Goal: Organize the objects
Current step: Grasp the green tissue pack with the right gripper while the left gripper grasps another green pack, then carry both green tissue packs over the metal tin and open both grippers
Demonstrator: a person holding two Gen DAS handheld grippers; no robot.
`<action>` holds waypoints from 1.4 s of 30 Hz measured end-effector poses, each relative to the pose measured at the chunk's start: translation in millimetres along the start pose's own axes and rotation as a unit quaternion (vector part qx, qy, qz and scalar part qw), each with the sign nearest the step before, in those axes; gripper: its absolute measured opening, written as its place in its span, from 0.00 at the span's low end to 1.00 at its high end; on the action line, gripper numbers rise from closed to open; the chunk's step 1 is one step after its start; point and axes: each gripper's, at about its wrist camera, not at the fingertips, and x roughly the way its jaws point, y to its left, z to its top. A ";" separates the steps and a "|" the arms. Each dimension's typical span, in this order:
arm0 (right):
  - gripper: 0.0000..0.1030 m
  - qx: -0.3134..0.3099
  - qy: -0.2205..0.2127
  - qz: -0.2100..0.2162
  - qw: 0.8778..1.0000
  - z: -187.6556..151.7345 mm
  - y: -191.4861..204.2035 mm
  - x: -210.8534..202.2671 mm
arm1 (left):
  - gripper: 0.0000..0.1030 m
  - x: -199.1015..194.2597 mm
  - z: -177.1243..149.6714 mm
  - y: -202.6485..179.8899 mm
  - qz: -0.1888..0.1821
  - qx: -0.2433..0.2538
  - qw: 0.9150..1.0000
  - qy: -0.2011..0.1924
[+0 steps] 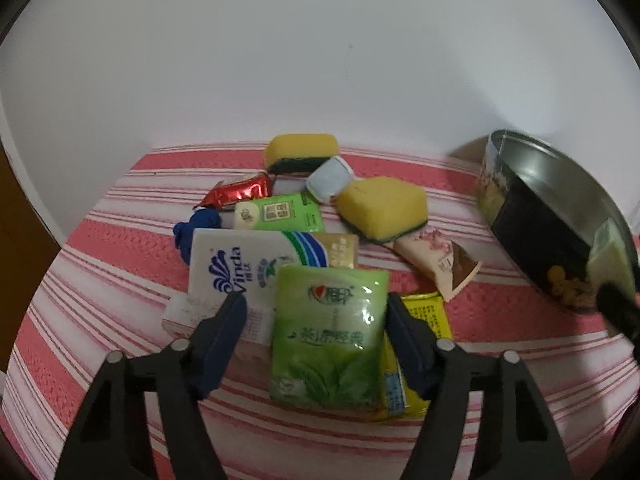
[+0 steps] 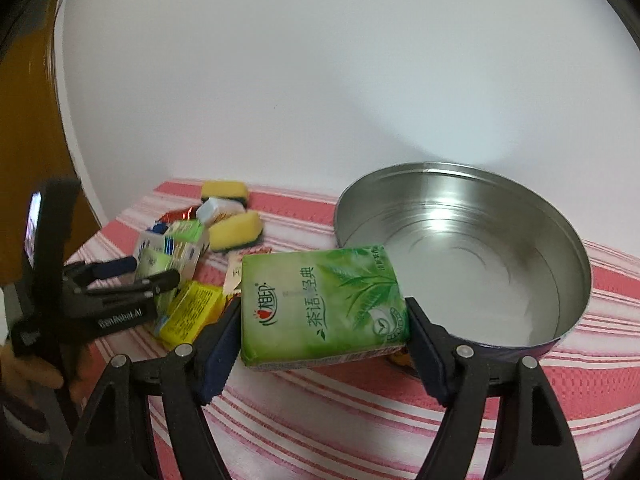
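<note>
My right gripper [image 2: 322,312] is shut on a green tissue pack [image 2: 320,306] and holds it at the near rim of a round metal tin [image 2: 568,248], which looks empty inside. My left gripper [image 1: 316,308] is open around a second green tissue pack [image 1: 328,336] that lies on the pile; its right finger touches the pack, the left finger stands apart. The left gripper also shows in the right wrist view [image 2: 152,270]. The tin shows at the right in the left wrist view [image 1: 552,216].
On the pink striped cloth [image 1: 500,344] lie a white Vinda tissue pack [image 1: 236,268], two yellow sponges [image 1: 382,208], a yellow packet [image 1: 424,316], a red foil packet [image 1: 240,192], a blue bundle [image 1: 196,228] and small sachets. A white wall stands behind.
</note>
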 end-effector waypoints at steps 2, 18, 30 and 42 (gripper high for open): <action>0.76 -0.001 -0.002 -0.002 1.000 0.9 2.3 -2.8 | 0.50 -0.9 -1.1 -4.0 0.000 0.016 1.000 -0.007; 0.76 0.016 -0.110 -0.057 0.992 20.6 -27.3 -50.9 | 0.50 -61.3 13.5 1.3 -0.019 -0.036 0.987 -0.153; 0.76 0.047 -0.108 -0.198 0.973 28.3 -113.0 -48.2 | 0.50 -75.7 49.4 -97.9 -0.103 0.022 0.982 -0.159; 0.76 0.063 -0.054 -0.238 0.968 19.6 -150.3 -29.6 | 0.50 -30.6 66.7 -196.5 -0.137 0.075 0.982 -0.107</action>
